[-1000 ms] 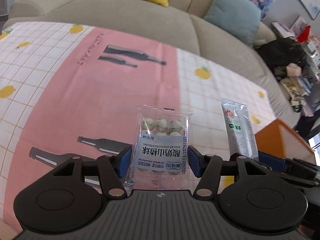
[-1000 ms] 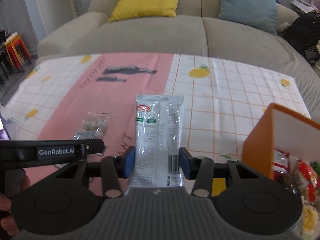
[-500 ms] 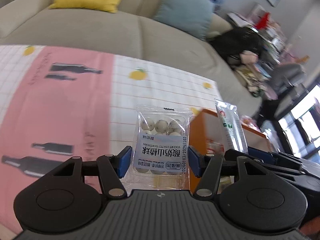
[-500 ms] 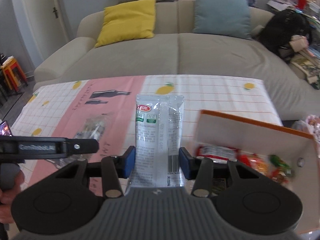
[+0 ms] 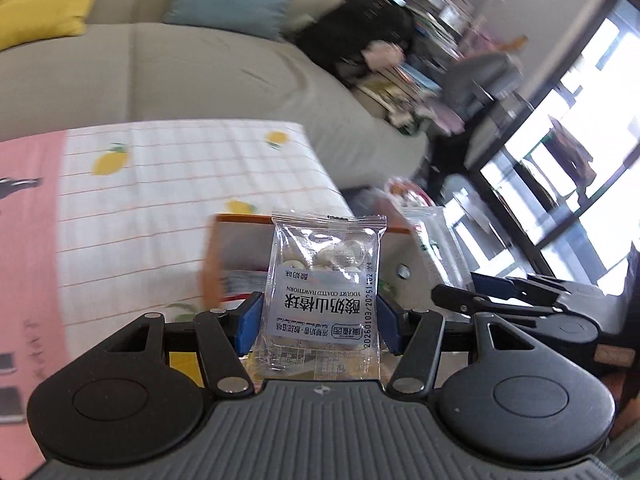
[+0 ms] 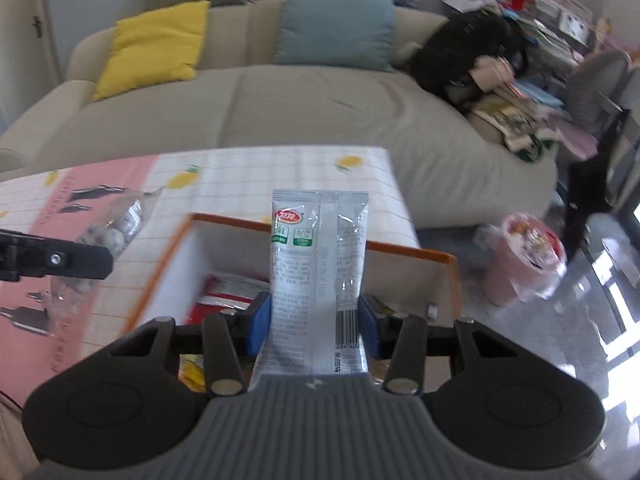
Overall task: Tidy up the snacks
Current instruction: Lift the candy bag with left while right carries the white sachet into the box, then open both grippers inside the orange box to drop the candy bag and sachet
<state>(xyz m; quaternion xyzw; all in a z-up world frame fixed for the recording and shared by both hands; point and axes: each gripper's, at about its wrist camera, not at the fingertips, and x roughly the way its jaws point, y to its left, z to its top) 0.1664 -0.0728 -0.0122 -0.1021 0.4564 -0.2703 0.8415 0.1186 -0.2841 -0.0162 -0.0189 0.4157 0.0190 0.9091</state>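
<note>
Left wrist: left tool [image 5: 318,322] is pinching hawthorn-ball packet [image 5: 326,300] | right tool [image 6: 314,318] is pinching silver sachet [image 6: 318,276] above orange box [image 6: 404,250].

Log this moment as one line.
left gripper: shut on hawthorn bag | right gripper: shut on white pouch | both above orange box

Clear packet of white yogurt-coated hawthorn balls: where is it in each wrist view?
Left wrist: clear packet of white yogurt-coated hawthorn balls at centre, upright, clamped in the left tool.
Right wrist: same packet at the left edge, above the left tool's black finger, over the tablecloth.
Shared landmark: orange-rimmed cardboard snack box, behind the packet in the left view, right of it in the right view.
</note>
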